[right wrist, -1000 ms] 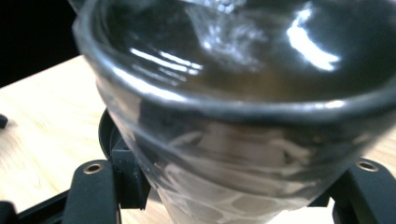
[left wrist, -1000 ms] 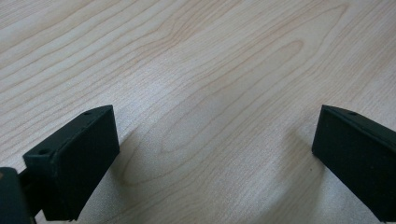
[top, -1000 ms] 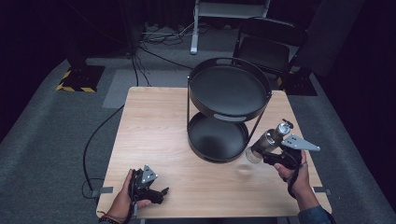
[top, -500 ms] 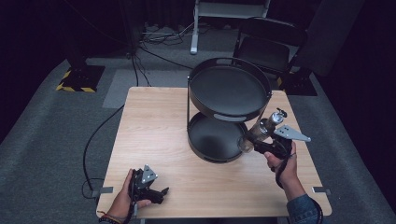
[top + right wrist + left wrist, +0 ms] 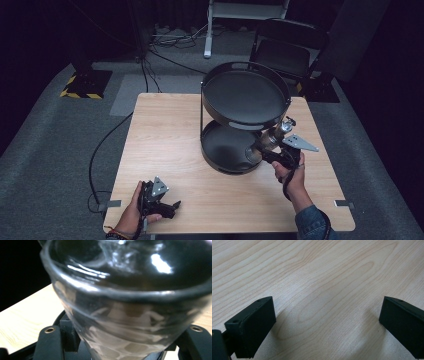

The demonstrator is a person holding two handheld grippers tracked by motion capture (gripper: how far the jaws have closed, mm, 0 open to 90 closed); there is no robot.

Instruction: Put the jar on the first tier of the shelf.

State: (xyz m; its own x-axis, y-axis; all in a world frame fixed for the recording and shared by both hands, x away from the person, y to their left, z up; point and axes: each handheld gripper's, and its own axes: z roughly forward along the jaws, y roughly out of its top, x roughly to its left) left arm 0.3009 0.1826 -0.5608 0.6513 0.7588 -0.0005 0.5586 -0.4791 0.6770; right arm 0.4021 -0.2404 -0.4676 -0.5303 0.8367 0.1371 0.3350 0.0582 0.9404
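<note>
At the right of the wooden table (image 5: 170, 135), your right hand (image 5: 292, 177) holds the right gripper (image 5: 260, 150) tilted up toward the black two-tier stand (image 5: 245, 117), its jaws pinching a clear glass (image 5: 253, 152). The glass sits at the right rim of the stand's lower tray (image 5: 222, 147), beneath the overhang of the upper tray (image 5: 245, 92); you cannot tell from the high view whether it touches the tray or hangs just above it. In the right gripper view the glass (image 5: 125, 305) rises large and blurred between the two black jaws, which press its patterned lower wall from either side, with a strip of tabletop (image 5: 27, 310) pale at the left. Near the table's front left corner, your left hand (image 5: 135, 215) rests the left gripper (image 5: 172, 206) low on the wood, well apart from the stand, its grey plate facing up. The left gripper view looks along its two black jaws, spread wide over bare wood grain (image 5: 324, 285), with nothing between them. A black cable (image 5: 100, 150) trails off the table's left edge onto the grey carpet (image 5: 45, 150). Behind the table stand a folding chair (image 5: 290, 50) and a base marked with yellow-and-black stripes (image 5: 82, 85) at the far left.
</note>
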